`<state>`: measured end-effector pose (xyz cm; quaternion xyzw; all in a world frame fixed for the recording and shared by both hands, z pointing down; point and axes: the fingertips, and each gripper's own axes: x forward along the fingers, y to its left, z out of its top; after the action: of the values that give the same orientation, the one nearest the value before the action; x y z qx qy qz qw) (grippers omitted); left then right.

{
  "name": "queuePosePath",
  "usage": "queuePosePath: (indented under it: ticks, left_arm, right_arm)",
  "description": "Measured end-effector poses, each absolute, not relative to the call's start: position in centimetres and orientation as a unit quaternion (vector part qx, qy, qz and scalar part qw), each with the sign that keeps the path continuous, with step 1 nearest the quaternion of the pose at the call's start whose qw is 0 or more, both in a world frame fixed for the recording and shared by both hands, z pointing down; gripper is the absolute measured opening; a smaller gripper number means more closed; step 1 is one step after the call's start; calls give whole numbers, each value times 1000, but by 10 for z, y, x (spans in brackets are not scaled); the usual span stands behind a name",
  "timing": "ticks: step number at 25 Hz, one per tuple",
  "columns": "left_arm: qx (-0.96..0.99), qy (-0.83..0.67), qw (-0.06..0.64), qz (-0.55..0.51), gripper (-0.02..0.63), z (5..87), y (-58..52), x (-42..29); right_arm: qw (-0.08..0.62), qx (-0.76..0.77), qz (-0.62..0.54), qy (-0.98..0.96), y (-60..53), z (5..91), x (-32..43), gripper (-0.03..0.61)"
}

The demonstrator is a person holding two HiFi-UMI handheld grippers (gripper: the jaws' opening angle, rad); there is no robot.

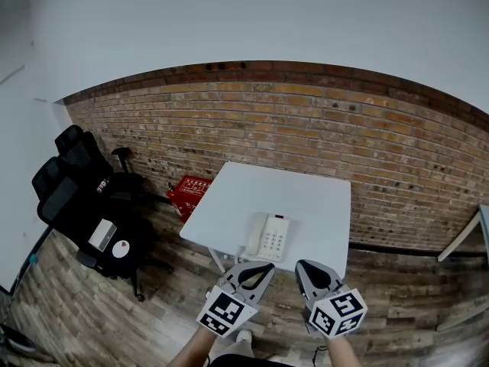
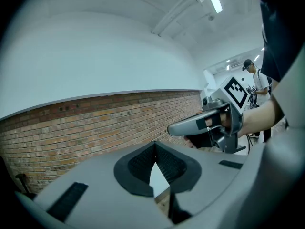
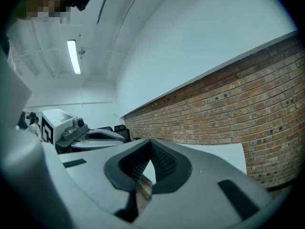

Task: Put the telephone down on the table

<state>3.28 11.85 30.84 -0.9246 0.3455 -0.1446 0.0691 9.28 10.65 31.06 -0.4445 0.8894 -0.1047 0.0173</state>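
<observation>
White table [image 1: 306, 197] by brick wall [image 1: 306, 121] bears the telephone [image 1: 269, 237], just ahead of left gripper [image 1: 262, 268] and right gripper [image 1: 305, 267], both closed on nothing.

Brick-walled room with chairs and a red crate

A brick wall [image 1: 306, 128] runs below a white wall [image 1: 229, 21] along the far edge of the plank floor [image 1: 92, 312]. Two black office chairs [image 1: 76, 182] stand near the floor's left edge, with a white box [image 1: 102, 235] on the nearer seat. A red crate [image 1: 187, 193] sits on the floor near the foot of the brick. A ceiling strip light [image 3: 74, 56] is lit, and a person [image 2: 257, 87] stands in the distance.
</observation>
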Motion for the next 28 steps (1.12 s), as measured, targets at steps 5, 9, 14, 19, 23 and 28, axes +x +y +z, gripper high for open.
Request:
queuePosePath:
  ticks: [5, 9, 14, 19, 23, 28]
  left_arm:
    - [-928, 346, 56, -124, 8, 300, 125, 38]
    - [-928, 351, 51, -117, 8, 299, 129, 37]
    - [-926, 357, 51, -112, 8, 297, 130, 37]
    - [-926, 358, 53, -110, 8, 295, 130, 32]
    - [-925, 359, 53, -108, 8, 295, 128, 31]
    - [-925, 359, 52, -109, 8, 297, 130, 29]
  right_arm:
    - [18, -446, -96, 890, 113, 305, 100, 12]
    - [16, -442, -89, 893, 119, 302, 99, 12]
    - [13, -436, -88, 895, 121, 304, 96, 12]
    - [13, -435, -88, 896, 123, 304, 90, 12]
    - [11, -435, -86, 896, 123, 303, 88, 12]
    - [4, -436, -89, 895, 124, 309, 86, 12]
